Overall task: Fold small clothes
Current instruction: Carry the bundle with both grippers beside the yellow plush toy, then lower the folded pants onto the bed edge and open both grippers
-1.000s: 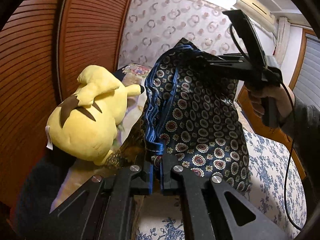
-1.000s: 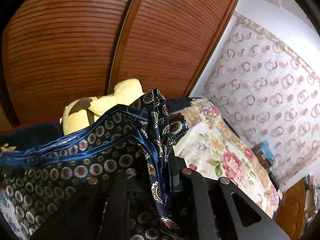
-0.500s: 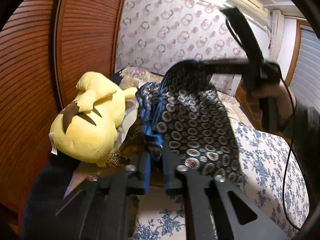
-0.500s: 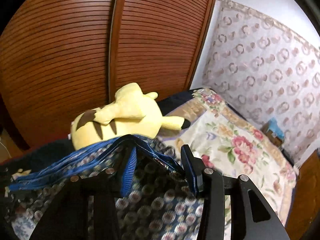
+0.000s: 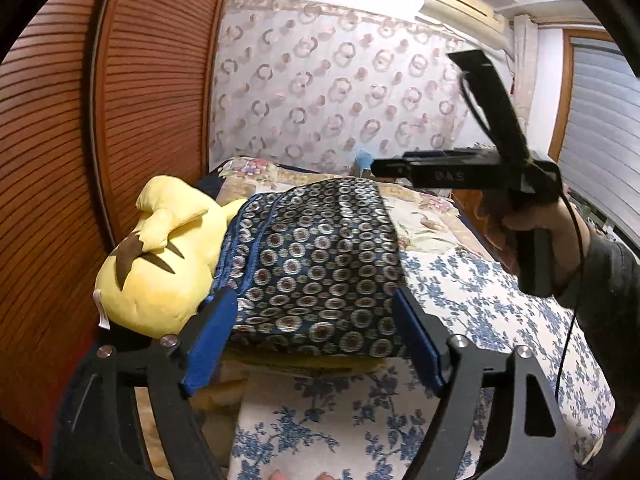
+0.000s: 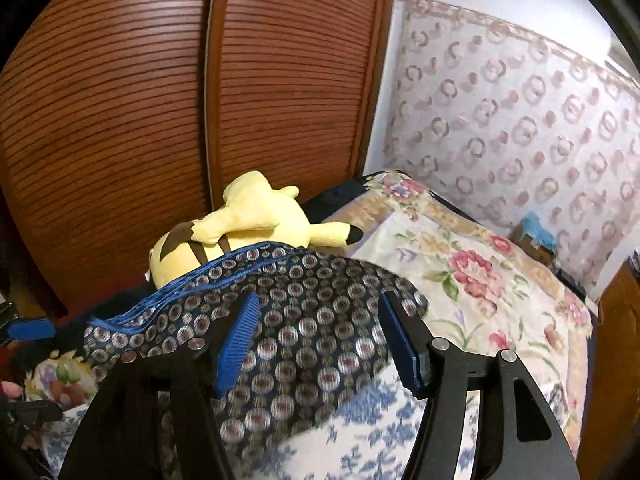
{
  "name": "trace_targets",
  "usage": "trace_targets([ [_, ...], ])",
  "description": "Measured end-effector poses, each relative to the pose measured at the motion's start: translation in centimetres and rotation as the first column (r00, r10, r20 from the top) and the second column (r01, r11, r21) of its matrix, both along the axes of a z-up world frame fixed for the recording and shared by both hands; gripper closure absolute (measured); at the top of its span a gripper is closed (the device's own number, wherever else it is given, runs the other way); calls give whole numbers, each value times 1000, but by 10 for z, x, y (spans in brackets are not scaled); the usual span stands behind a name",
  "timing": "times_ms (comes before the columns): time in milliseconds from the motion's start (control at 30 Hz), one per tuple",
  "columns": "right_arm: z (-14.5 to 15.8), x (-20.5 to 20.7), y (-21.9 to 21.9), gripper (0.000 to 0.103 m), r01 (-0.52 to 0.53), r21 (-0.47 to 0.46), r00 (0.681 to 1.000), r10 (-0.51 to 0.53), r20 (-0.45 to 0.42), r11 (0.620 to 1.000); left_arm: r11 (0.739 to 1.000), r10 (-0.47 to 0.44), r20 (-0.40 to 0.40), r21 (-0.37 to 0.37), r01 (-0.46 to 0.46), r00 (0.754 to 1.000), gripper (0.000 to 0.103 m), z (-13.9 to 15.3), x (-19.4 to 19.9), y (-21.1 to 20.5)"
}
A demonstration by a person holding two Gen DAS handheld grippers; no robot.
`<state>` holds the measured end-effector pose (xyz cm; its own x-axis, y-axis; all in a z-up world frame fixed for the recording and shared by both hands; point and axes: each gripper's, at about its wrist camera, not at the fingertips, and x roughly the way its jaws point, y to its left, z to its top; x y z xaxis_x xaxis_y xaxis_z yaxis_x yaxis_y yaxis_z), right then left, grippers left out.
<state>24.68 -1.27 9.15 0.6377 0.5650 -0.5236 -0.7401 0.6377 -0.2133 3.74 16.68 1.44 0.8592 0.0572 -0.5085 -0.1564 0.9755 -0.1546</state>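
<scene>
Since a second ago we have dropped the patterned garment (image 5: pixel 316 264), now lying folded mid-frame on the bed (image 5: pixel 500 320).
Left tongs (image 5: pixel 316 336) and right tongs (image 6: pixel 320 340) are both opening, nothing pinched (plush (image 5: pixel 160 264) alongside); next, we judge, smoothing or another piece.

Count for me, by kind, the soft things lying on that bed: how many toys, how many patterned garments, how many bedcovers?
Plush toys: 1, the yellow plush toy
Patterned garments: 1, the navy medallion-print garment, lying flat
Bedcovers: 2, the blue floral sheet and the pink floral quilt
Total: 4
</scene>
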Motion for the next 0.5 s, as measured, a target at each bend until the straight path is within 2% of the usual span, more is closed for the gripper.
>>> trace_targets([
  [100, -5, -20, -22, 38, 13, 31, 1000, -12, -13, 999, 1000, -8, 17, 12, 8, 1000, 22, 4, 0, -10],
  [267, -21, -52, -64, 25, 61, 56, 998, -59, -31, 997, 999, -35, 14, 42, 34, 999, 22, 8, 3, -32],
  [500, -34, -101, -134, 25, 176, 107, 982, -168, -82, 978, 992, -108, -19, 62, 109, 994, 22, 5, 11, -75],
])
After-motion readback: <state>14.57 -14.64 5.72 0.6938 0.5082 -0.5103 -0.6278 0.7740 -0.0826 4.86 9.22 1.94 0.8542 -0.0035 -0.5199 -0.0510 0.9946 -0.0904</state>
